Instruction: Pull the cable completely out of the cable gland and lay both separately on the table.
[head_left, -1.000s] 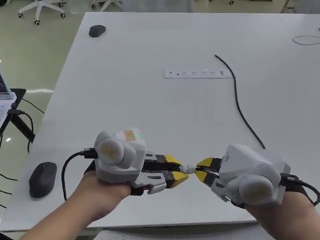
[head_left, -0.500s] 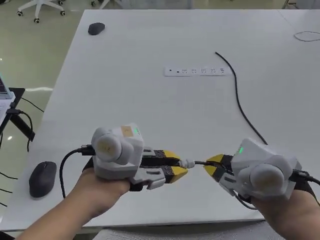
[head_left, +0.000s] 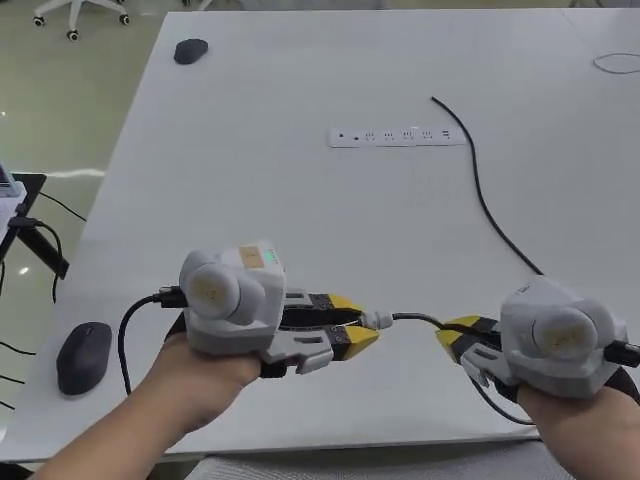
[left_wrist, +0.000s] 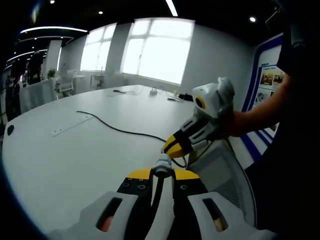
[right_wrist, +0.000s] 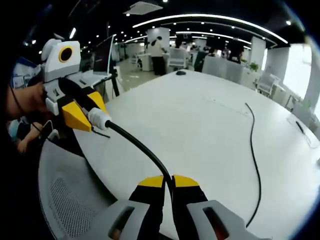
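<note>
Cable (right_wrist: 141, 146) above white table (head_left: 300, 220), bright office.

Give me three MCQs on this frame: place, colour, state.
1. Where is the power strip? A) on the table, beyond both grippers B) on the floor C) in a gripper
2. Colour of the cable between the grippers? A) red B) black C) white
3. State of the cable gland? A) lying on the table B) on a chair C) clamped in the left gripper, cable through it

1 A: it lies mid-table in the head view.
2 B: black in both gripper views.
3 C: left jaws grip it, and the cable runs to the right gripper.
</note>
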